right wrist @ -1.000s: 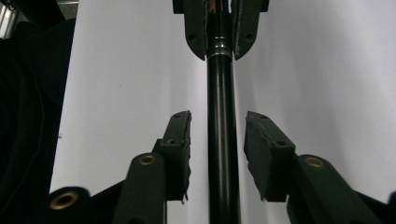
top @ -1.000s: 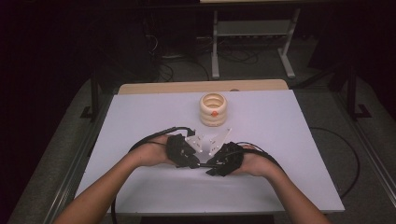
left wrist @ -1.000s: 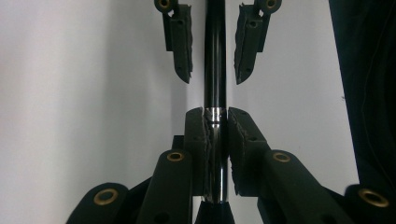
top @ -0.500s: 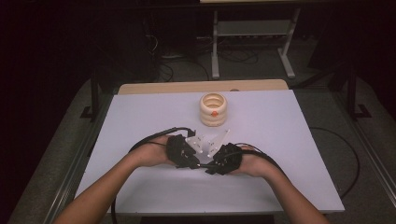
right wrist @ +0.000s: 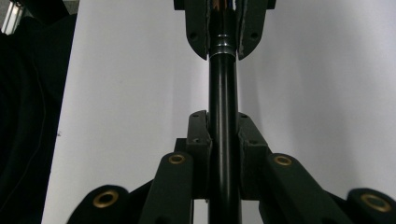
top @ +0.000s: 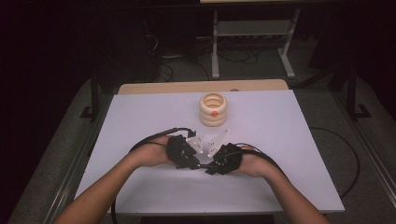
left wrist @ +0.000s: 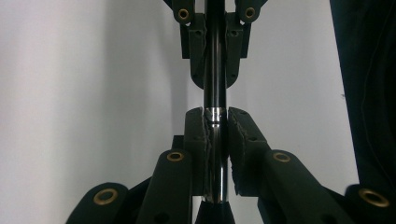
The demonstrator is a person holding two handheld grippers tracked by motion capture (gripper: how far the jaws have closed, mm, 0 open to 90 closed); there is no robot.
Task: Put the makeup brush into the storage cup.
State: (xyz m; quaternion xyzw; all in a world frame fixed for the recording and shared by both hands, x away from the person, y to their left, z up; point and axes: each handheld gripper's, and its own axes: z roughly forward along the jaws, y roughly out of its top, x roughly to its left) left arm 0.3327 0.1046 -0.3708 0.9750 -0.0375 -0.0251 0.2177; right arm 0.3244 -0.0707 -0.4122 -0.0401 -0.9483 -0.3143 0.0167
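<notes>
High view: on the white table [top: 289,140] the left gripper [top: 187,154] and the right gripper [top: 219,161] lie tip to tip near the table's six o'clock edge, each in a hand, with their grey three-cornered plates touching between them. Black cables loop back from both towards the forearms. At twelve o'clock from the grippers, well apart from them, stands a cream stack of rings [top: 213,110] with an orange dot on its side; nothing lies between it and the grippers. A metal stand [top: 252,32] rises on the dark floor beyond the far edge.

Left gripper view: the left gripper [left wrist: 215,140] has its jaws clamped on the shiny end of a slim black rod [left wrist: 215,70], which runs straight to twelve o'clock into the other gripper's jaws, pressed on it there.

Right gripper view: the right gripper [right wrist: 223,135] has just been closing and now clamps the rod's [right wrist: 222,88] black shaft; at twelve o'clock the opposite jaws hold its far end. White table shows on both sides.
</notes>
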